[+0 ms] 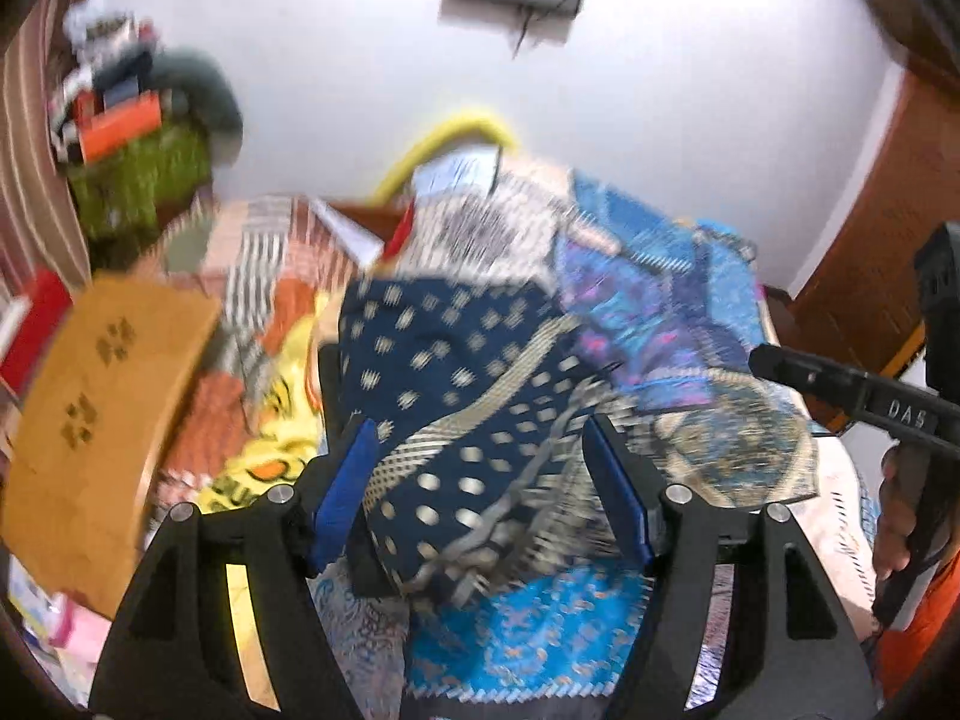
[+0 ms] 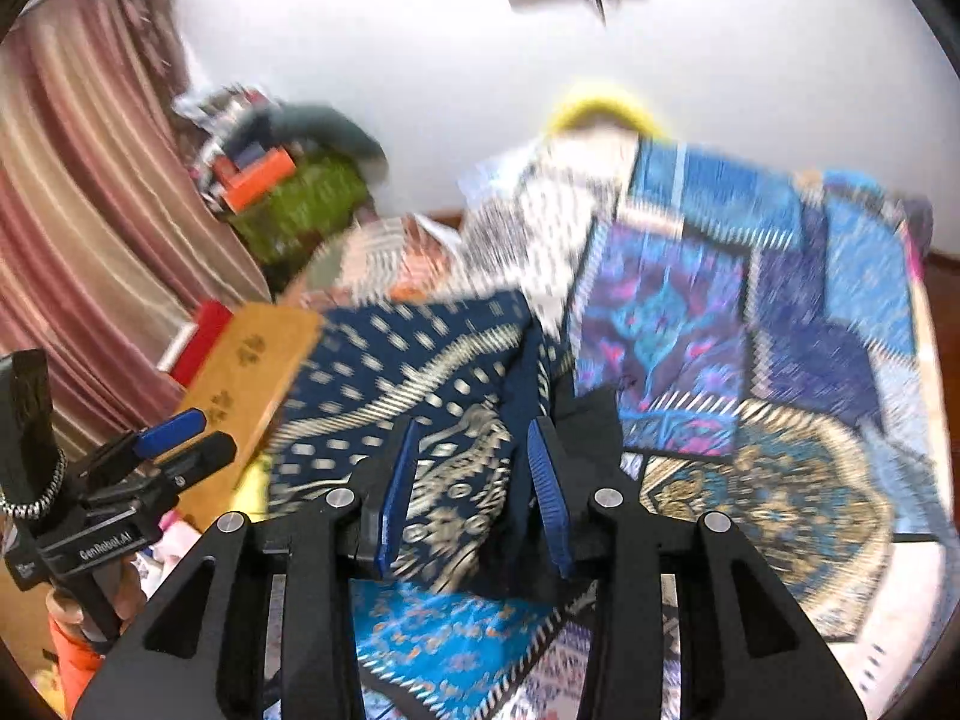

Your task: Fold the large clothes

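A bed (image 1: 840,480) heaped with clothes is shown from 2 wrist views, both blurred by motion. Its surface is covered by a patterned spread in bright blue, purple and gold (image 2: 750,330), seen on the right of each view. On this spread, toward the middle and left, the task garment is bunched: a navy cloth with pale dots and striped bands (image 1: 456,372), with folds rising between the fingers of both tools. Beyond it, a black-and-white printed cloth (image 1: 480,228) is piled toward the white wall (image 1: 660,90). A tan cloth with dark motifs (image 1: 102,390) is seen at the left edge, and striped curtains (image 2: 90,210) hang behind it. A green bundle (image 2: 306,204) is stacked in the far corner, and a yellow curved tube (image 1: 456,132) arches behind the pile. The left gripper (image 1: 480,480) is spread wide, its blue pads (image 1: 348,480) standing on either side of a navy fold without pressing on it. The right gripper (image 2: 474,492) is held partly apart, the navy cloth lying loosely between its fingers; a firm pinch cannot be confirmed.
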### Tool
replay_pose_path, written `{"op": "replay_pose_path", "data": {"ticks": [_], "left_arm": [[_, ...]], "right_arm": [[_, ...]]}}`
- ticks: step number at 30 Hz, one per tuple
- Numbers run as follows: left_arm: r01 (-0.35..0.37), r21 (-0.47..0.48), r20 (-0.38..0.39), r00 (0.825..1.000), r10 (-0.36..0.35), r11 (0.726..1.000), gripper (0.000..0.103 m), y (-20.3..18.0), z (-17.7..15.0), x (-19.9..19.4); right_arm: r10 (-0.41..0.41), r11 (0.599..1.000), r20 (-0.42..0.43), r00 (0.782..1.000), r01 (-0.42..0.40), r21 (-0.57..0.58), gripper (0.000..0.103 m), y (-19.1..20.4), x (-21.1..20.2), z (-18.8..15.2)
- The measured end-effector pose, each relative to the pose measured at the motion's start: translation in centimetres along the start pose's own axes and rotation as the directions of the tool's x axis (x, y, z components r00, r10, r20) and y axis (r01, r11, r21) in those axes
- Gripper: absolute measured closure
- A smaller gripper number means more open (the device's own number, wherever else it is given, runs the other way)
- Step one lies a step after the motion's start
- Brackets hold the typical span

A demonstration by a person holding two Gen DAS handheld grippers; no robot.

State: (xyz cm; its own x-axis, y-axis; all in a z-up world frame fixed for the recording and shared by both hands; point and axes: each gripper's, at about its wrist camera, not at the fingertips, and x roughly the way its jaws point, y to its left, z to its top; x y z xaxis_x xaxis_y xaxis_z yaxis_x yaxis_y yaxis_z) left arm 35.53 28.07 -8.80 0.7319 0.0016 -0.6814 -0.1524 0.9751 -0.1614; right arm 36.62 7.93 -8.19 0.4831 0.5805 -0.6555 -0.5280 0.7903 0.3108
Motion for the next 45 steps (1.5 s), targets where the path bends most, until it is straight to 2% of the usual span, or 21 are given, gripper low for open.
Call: {"op": "replay_pose_path", "data": {"ticks": [3,6,11,12,13,14,15,17,19,20,21,22,24,26,29,31,33,35,42,45], "left_arm": [[-0.004,0.040,0.103,0.995,-0.001,0.999,0.034,-2.6,-0.1,-5.9],[-0.018,0.073,0.222,0.975,0.002,0.997,0.034,-5.1,-0.7,-12.0],[-0.063,0.100,0.411,0.912,0.016,0.993,0.034,-8.7,-3.5,-21.1],[-0.079,0.102,0.455,0.890,0.024,0.992,0.034,-9.6,-4.5,-23.2],[-0.086,0.101,0.476,0.879,0.028,0.991,0.034,-10.1,-5.0,-24.2],[-0.101,0.098,0.512,0.858,0.037,0.990,0.034,-10.8,-6.0,-25.9],[-0.109,0.096,0.533,0.845,0.042,0.989,0.034,-11.3,-6.7,-26.9],[-0.132,0.095,0.577,0.815,0.053,0.987,0.034,-12.5,-8.6,-29.1],[-0.155,0.095,0.604,0.794,0.067,0.983,0.031,-13.5,-9.9,-30.2],[-0.171,0.092,0.621,0.780,0.078,0.981,0.026,-14.1,-10.8,-30.9],[-0.175,0.088,0.630,0.773,0.081,0.981,0.017,-14.5,-11.4,-31.3],[-0.174,0.081,0.638,0.766,0.083,0.981,0.014,-14.9,-12.0,-31.6],[-0.188,0.063,0.652,0.751,0.102,0.980,0.009,-15.5,-13.3,-32.3],[-0.215,0.050,0.656,0.743,0.130,0.975,0.003,-16.2,-14.3,-32.6],[-0.233,0.033,0.654,0.740,0.156,0.972,0.000,-16.4,-15.3,-32.7],[-0.253,0.027,0.647,0.742,0.176,0.967,0.000,-16.5,-15.6,-32.6],[-0.252,0.026,0.640,0.748,0.178,0.967,0.000,-16.5,-15.9,-32.5],[-0.248,0.020,0.635,0.752,0.179,0.969,0.000,-16.5,-16.0,-32.6],[-0.253,0.004,0.636,0.748,0.193,0.967,0.000,-16.3,-16.4,-32.9],[-0.255,-0.002,0.644,0.739,0.197,0.967,0.000,-16.4,-16.6,-32.7]], "right_arm": [[0.007,0.999,0.112,0.994,-0.001,-0.054,0.069,2.6,-5.8,-0.4],[0.026,0.994,0.224,0.974,-0.002,-0.108,0.069,4.8,-10.8,-1.2],[0.072,0.986,0.388,0.919,-0.006,-0.167,0.069,7.7,-18.2,-4.4],[0.080,0.985,0.421,0.904,-0.007,-0.173,0.069,8.2,-19.8,-5.2],[0.087,0.984,0.449,0.889,-0.005,-0.180,0.069,8.6,-21.1,-6.1],[0.092,0.983,0.465,0.881,-0.005,-0.184,0.069,8.8,-22.0,-6.7],[0.098,0.982,0.487,0.868,-0.004,-0.190,0.069,9.3,-23.2,-7.7],[0.102,0.980,0.503,0.858,0.000,-0.199,0.069,9.7,-24.2,-8.8],[0.104,0.982,0.517,0.850,-0.003,-0.191,0.068,9.8,-25.0,-10.1],[0.105,0.982,0.517,0.850,-0.007,-0.188,0.068,9.7,-25.2,-10.5],[0.105,0.983,0.515,0.851,-0.012,-0.181,0.068,9.6,-25.3,-10.9],[0.095,0.985,0.514,0.852,-0.007,-0.171,0.068,9.6,-25.4,-11.3],[0.064,0.988,0.522,0.850,0.021,-0.156,0.060,9.6,-25.4,-11.7],[0.040,0.989,0.537,0.843,0.045,-0.144,0.023,9.5,-25.6,-12.1],[-0.007,0.988,0.589,0.808,0.097,-0.121,0.000,9.6,-26.5,-13.1],[-0.042,0.984,0.617,0.785,0.139,-0.110,0.000,9.9,-26.9,-13.3],[-0.045,0.981,0.622,0.782,0.153,-0.121,0.000,10.2,-27.0,-13.2],[-0.044,0.980,0.621,0.782,0.154,-0.125,0.000,10.2,-27.0,-13.3],[-0.062,0.980,0.606,0.793,0.162,-0.112,0.000,9.7,-26.8,-13.5],[-0.066,0.980,0.601,0.796,0.163,-0.110,0.000,9.5,-26.8,-13.8]]}}
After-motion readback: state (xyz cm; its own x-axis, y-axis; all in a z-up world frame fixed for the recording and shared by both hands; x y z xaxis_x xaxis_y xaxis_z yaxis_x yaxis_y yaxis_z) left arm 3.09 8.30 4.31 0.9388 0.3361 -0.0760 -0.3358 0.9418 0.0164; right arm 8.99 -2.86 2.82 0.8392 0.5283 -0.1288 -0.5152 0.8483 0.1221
